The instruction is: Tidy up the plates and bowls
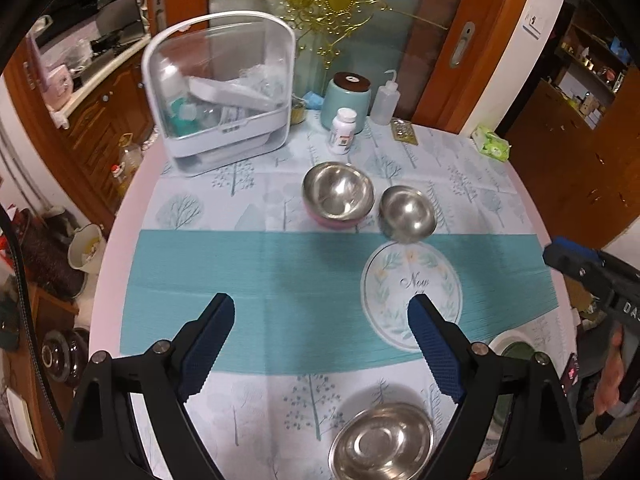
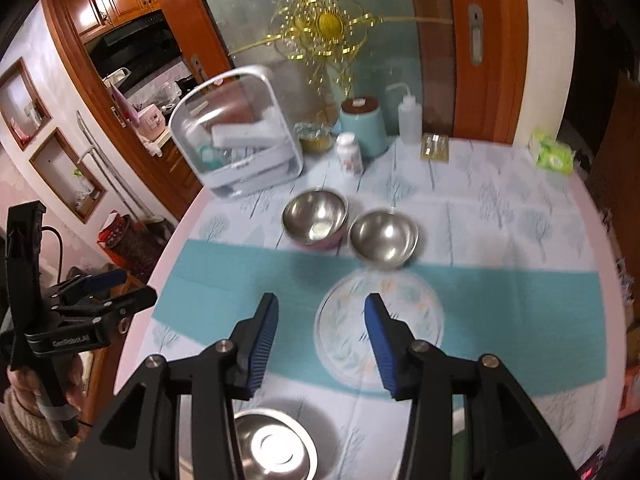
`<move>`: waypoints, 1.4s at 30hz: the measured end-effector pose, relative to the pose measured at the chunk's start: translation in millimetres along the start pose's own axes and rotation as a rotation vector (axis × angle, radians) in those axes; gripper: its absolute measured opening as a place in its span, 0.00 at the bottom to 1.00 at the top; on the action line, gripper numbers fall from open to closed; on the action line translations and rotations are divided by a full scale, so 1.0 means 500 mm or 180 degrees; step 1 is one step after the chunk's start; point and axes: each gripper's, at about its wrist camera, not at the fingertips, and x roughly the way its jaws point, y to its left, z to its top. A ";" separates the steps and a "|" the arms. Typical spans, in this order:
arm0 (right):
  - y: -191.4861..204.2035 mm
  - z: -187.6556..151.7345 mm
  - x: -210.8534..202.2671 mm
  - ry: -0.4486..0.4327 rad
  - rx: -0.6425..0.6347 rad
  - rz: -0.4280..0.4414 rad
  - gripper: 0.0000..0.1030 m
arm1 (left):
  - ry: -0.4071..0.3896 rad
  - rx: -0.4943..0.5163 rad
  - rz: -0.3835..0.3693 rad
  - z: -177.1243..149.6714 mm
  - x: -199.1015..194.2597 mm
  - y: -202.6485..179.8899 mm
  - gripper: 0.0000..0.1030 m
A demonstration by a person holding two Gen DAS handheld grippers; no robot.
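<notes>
The steel dish [image 1: 382, 444] nearest the cameras is cut by the bottom edge in the left wrist view, and in the right wrist view its left part lies behind a finger of the right hand-held gripper [image 2: 318, 344]. The whole right wrist view is smeared, so the wreath plate [image 2: 378, 330] shows only pale blotches; the lettering on this plate is half readable in the left wrist view, its lower line too small to make out. The label on the white pill bottle [image 1: 343, 130] is illegible. The contents of the clear lidded rack [image 1: 222, 96] are hazy behind its cover. The pink bowl [image 1: 338, 222] shows only a sliver beneath the steel bowl [image 1: 338, 194] nested in it. A green object [image 1: 516, 354] at the tabletop [image 1: 120, 216] edge sits mostly hidden behind the left hand-held gripper [image 1: 322, 354].
</notes>
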 end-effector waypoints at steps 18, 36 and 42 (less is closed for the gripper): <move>-0.032 0.198 0.289 0.0389 0.0057 0.0145 0.44 | 0.0267 -0.0241 0.0124 0.226 0.288 0.073 0.85; -0.062 0.207 0.552 0.0850 0.0210 0.0008 0.44 | 0.0756 -0.0342 -0.0070 0.241 0.554 0.080 0.74; -0.061 0.207 0.602 0.0973 0.0131 -0.0044 0.32 | 0.0884 -0.0418 -0.0142 0.235 0.594 0.092 0.61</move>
